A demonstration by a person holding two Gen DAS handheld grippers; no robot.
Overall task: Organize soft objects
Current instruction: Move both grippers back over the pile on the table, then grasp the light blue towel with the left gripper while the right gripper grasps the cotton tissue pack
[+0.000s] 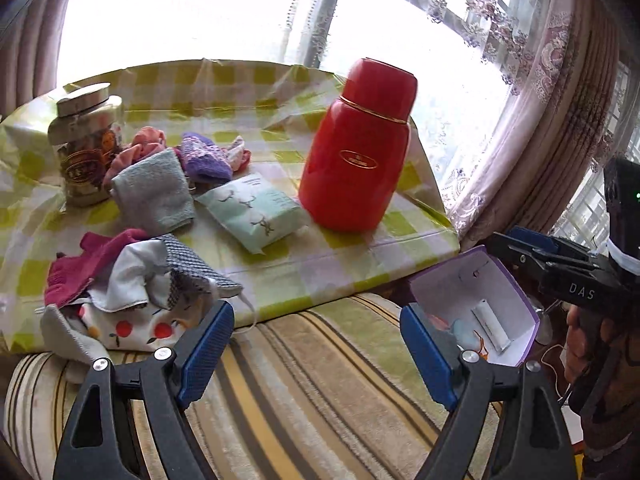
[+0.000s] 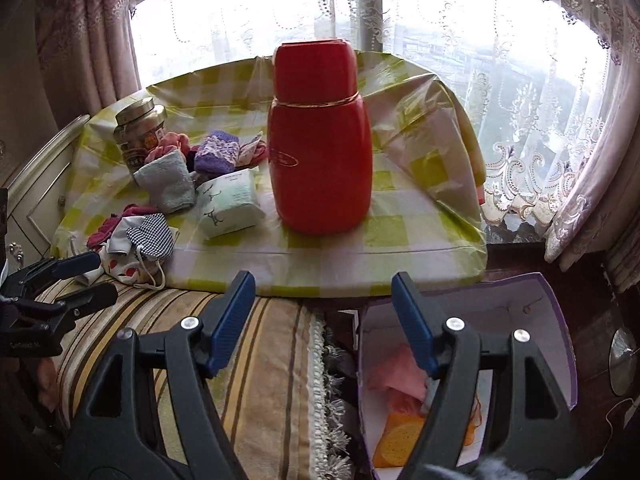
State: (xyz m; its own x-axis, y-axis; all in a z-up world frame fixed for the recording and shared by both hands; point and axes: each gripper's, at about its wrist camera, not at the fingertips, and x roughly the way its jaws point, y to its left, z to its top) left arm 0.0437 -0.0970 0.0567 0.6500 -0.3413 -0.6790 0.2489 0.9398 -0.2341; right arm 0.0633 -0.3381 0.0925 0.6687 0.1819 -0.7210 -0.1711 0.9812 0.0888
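Both grippers empty and wide open, soft things still on the table

The left gripper (image 1: 316, 344) and the right gripper (image 2: 323, 316) hold nothing, their jaws spread apart above the striped sofa cover (image 1: 304, 392). The pile of cloths (image 1: 136, 280) lies at the near edge of the checkered table (image 1: 360, 264), half hanging over it, and the grey towel (image 1: 154, 194) sits just beside the glass jar (image 1: 86, 144). The purple box (image 2: 556, 320) below the table already contains some soft items. I think a careless pull on the pile may drag the loose cords and drop pieces on the sofa; a wide reach for the towel may knock the jar or the tall red flask (image 1: 356, 148).
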